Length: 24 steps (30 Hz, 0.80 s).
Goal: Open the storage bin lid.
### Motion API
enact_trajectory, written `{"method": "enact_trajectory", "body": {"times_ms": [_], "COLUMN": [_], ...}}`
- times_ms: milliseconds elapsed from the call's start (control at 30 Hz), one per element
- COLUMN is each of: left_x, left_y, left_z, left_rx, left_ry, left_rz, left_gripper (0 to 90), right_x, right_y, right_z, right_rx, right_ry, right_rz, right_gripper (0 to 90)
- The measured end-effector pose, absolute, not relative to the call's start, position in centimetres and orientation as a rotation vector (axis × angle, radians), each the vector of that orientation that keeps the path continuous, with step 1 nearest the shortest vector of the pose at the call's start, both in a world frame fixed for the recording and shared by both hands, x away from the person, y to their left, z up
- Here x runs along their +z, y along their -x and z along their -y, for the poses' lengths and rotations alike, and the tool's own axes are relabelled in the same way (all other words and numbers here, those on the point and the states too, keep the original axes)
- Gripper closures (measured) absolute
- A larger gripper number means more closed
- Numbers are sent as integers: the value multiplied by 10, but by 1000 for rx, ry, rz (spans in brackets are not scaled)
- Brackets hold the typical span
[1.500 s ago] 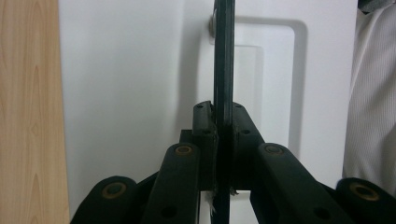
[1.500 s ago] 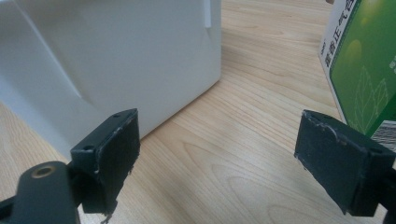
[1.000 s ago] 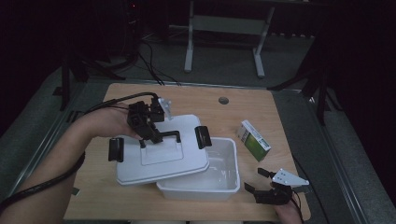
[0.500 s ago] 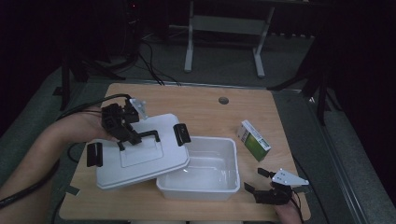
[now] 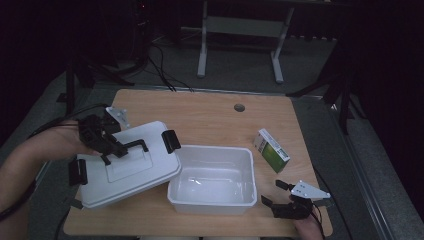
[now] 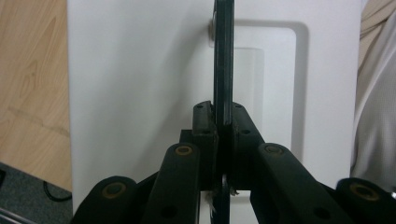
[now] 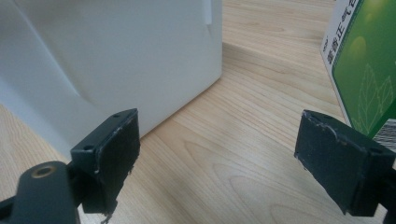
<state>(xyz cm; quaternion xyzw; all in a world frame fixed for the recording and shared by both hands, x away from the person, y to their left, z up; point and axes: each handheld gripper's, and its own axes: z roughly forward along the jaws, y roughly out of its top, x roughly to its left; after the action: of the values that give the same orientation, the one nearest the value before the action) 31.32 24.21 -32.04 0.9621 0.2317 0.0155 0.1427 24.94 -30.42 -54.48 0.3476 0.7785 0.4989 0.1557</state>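
Left gripper [image 5: 106, 141] has its jaws clamped on the black handle [image 6: 223, 60] of the white plastic lid with black latches [image 5: 125, 167]. The lid sits tilted at the left of the open white plastic box [image 5: 212, 180], overlapping its rim.

Looks like lid removal; next it needs setting flat on the wooden worktop [image 5: 200, 112].

Right gripper [image 5: 285, 202] rests with jaws wide, empty.

The left gripper view confirms the pinch. The right gripper view shows the box wall and the green-and-white carton [image 7: 362, 70] close up.
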Motion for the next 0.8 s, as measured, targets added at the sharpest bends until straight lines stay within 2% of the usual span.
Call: {"method": "enact_trajectory", "body": {"times_ms": [433,800], "left_x": [-352,-394], "left_y": [-310,-317], "left_z": [-282,-290], "left_rx": [63,39], "left_ry": [-2709,-2672], "left_rz": [-818,-857], "left_gripper": [843,843], "right_x": [-545,-545], "right_y": [-249,-249], "right_z": [304,304], "right_rx": [1432,1434], "right_ry": [-999,-1001], "right_rz": [-2228,-2226], "right_gripper": [136,137]}}
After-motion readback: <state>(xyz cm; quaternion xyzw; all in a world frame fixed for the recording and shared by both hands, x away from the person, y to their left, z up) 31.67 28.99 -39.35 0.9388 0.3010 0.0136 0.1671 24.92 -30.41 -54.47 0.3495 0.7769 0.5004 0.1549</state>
